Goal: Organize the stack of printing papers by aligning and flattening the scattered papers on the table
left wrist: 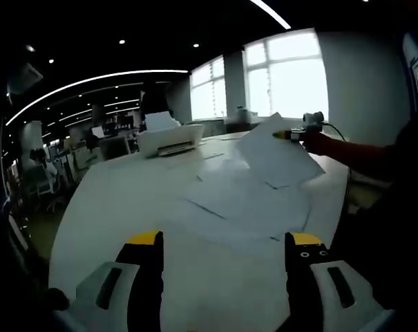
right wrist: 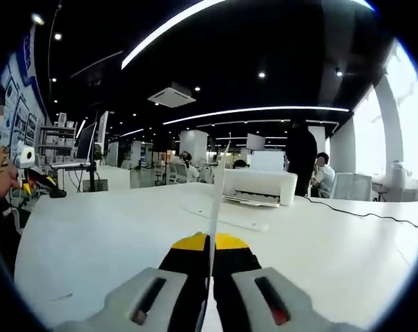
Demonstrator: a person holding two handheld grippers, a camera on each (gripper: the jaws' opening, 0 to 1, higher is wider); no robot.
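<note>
In the left gripper view, the left gripper [left wrist: 222,243] hung low over a wide white table [left wrist: 112,200], its yellow-tipped black jaws set well apart with nothing between them. Just beyond those jaws lay the scattered papers [left wrist: 243,200]: thin, flat white sheets overlapping at odd angles on the smooth tabletop. Farther off and to the right, the right gripper [left wrist: 291,135] held one raised sheet [left wrist: 274,152] by its edge, tilted clear of the loose pile, with the person's dark sleeve [left wrist: 361,155] reaching in from the right. A boxy white printer [left wrist: 171,138] stood at the far side of the table.

In the right gripper view, the right gripper [right wrist: 211,242] had its jaws pressed together on the sheet [right wrist: 215,200], seen edge-on as a thin pale line rising straight up between the yellow tips. The printer [right wrist: 259,187] sat beyond it on the table [right wrist: 105,242], and a thin black cable [right wrist: 364,213] trailed across the glossy surface to the right.
</note>
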